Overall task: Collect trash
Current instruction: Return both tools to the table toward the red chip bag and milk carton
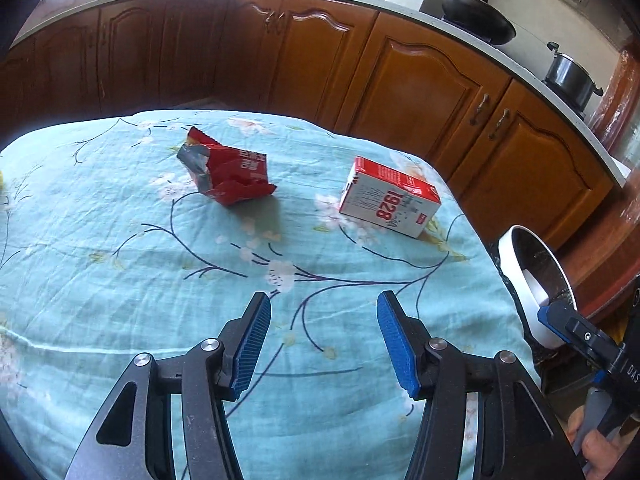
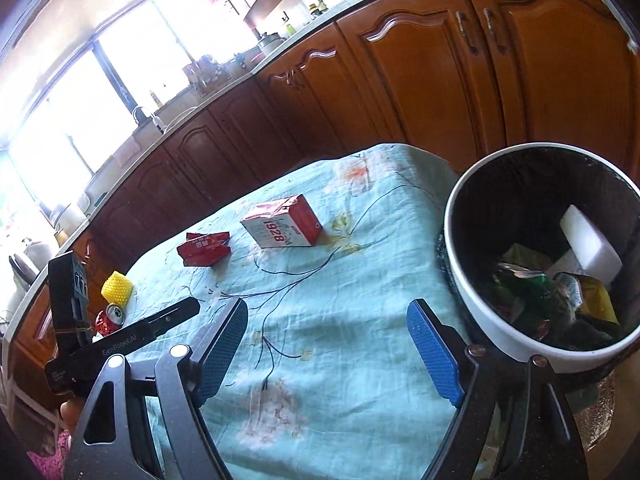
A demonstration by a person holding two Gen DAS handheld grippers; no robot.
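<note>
A crumpled red snack wrapper (image 1: 228,172) (image 2: 204,248) and a red and white milk carton (image 1: 388,198) (image 2: 282,222) marked 1928 lie on the light-blue floral tablecloth (image 1: 120,280). My left gripper (image 1: 324,304) hovers over the cloth short of both, open, with nothing between its blue pads. My right gripper (image 2: 329,312) stands wide open and empty over the table's right part. Just right of it is a white-rimmed trash bin (image 2: 480,320) (image 1: 516,276) with a black liner. The bin holds a white block, a green can and a yellow wrapper.
A yellow ribbed object (image 2: 117,289) and a red can (image 2: 110,320) sit at the table's far left edge. Brown wooden cabinets (image 1: 420,92) run behind the table. A wok (image 1: 476,20) and a pot (image 1: 568,76) stand on the counter above them.
</note>
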